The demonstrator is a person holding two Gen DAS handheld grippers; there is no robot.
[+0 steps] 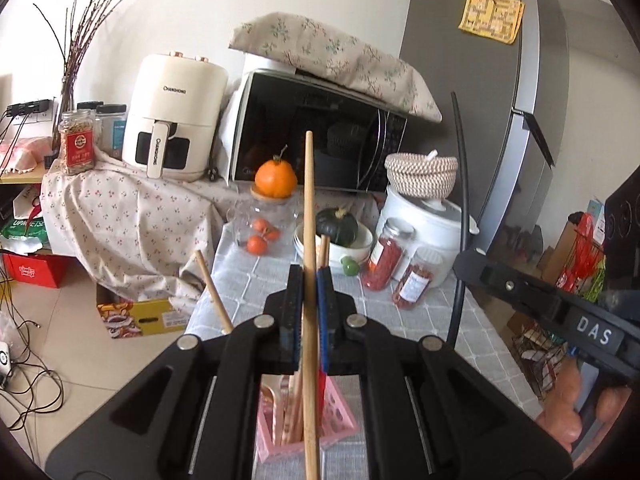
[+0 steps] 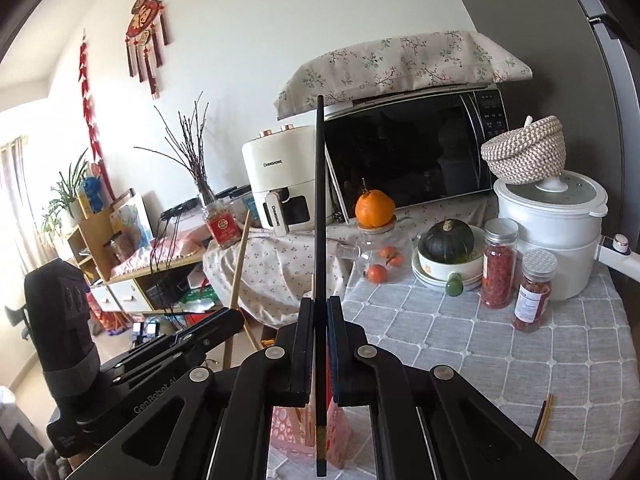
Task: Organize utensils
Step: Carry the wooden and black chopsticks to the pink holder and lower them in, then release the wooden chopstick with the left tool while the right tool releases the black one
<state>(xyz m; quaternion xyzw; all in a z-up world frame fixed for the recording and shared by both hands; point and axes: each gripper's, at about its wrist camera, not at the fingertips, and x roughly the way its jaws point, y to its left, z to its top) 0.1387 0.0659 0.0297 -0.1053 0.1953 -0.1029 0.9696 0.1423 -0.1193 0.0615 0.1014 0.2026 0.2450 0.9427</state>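
Fingers of the left gripper (image 1: 308, 280) are clenched on a wooden chopstick (image 1: 308, 216), which rises upright past the tips and runs down below them into a pink basket (image 1: 340, 428) – other wooden chopsticks stand inside it. Fingers of the right gripper (image 2: 319, 312) grasp a black chopstick (image 2: 319, 200) the same way – upright between them, its lower end at the pink basket beneath. Both hang over a grey checked tabletop (image 2: 440, 340).
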